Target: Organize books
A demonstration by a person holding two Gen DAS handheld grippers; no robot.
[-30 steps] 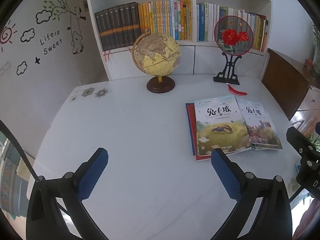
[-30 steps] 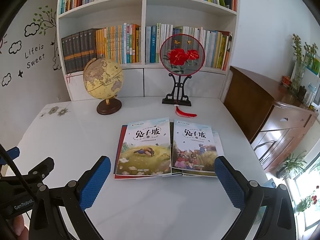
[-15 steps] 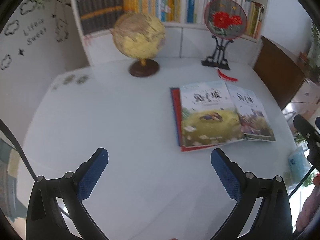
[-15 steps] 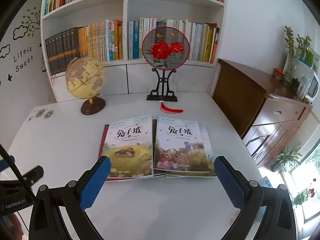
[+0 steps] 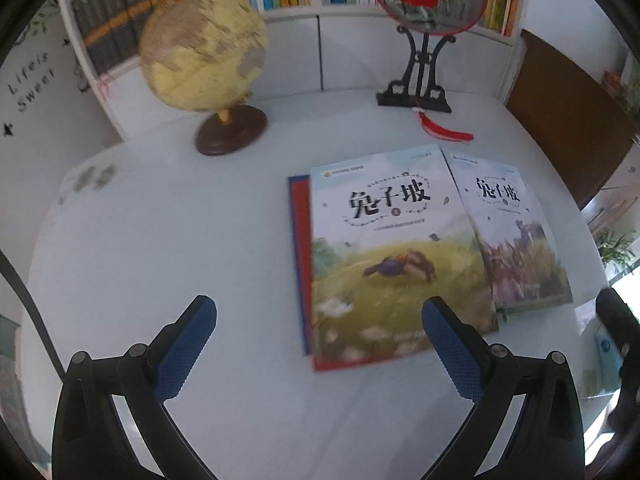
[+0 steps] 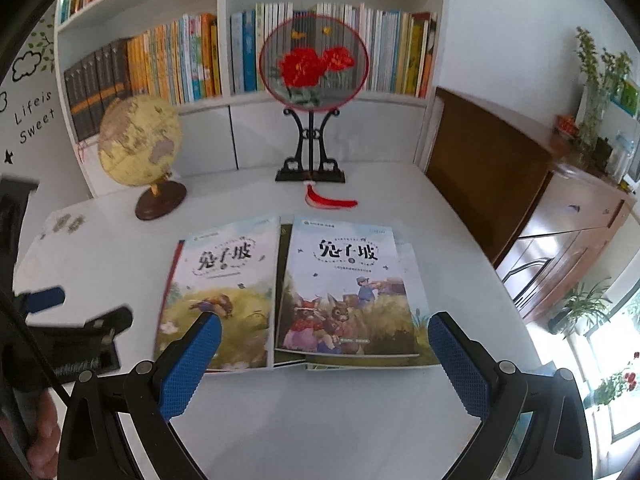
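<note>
two tools; two book stacks; one globe; one fan.

Each handheld gripper, left and right, carries two black plastic arms tipped with blue, dimple-textured pads, fastened by round silver screws. A thin black cable crosses the left edge. Bare skin of the left hand shows.

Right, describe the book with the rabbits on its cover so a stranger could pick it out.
Start at the round red-flower fan on its black stand at the back of the white table. In front of it lie two look-alike picture books; take the rabbit book, nearer the wooden cabinet. Its neighbour shows a grassy field instead.
</note>
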